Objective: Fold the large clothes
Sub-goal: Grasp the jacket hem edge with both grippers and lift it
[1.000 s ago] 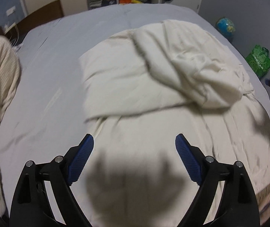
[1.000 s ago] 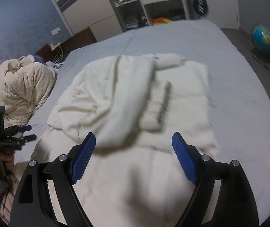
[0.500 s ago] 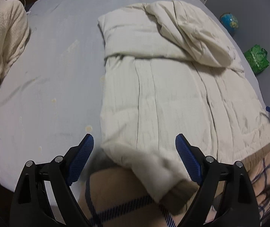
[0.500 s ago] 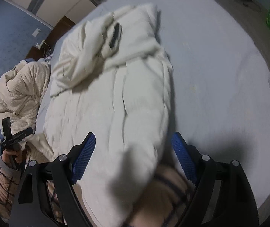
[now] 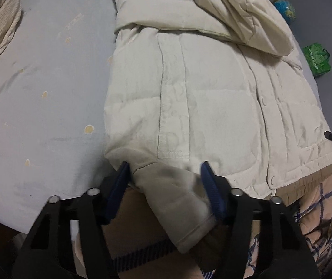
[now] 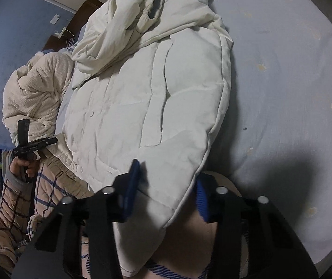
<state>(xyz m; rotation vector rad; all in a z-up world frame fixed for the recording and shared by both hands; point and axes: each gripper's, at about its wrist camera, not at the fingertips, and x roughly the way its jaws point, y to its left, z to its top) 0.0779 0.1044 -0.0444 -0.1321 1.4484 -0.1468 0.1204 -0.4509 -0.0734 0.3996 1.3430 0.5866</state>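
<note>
We have a big puffy white coat (image 5: 212, 107) lying flat on the bed (image 5: 49, 81), with its bottom edge hanging a little over the side near us. It is soft and thick, with stitched lines, a pocket and small snap buttons down the front. Its sleeves and hood are bunched up in a heap at the far end.

We are at the step where we grab the bottom of the coat. Our left hand-held gripper (image 5: 166, 186) has just been closing, and the left bottom corner of the coat sits between its blue pads. The pads look pressed into the puffy cloth, so it has hold of that corner. Our right hand-held gripper (image 6: 166, 186) has also just been closing, and it pinches the right bottom corner of the coat the same way.

We think the next move is to lift both corners together and carry them up toward the hood, so the coat folds in half. We need to keep both sides even, and hold tight, because the cloth is slippery and fat.

A cream blanket (image 6: 35, 93) is piled beside the coat. Farther off, a globe (image 5: 284, 8) and a green bag (image 5: 316, 58) sit on the floor.
</note>
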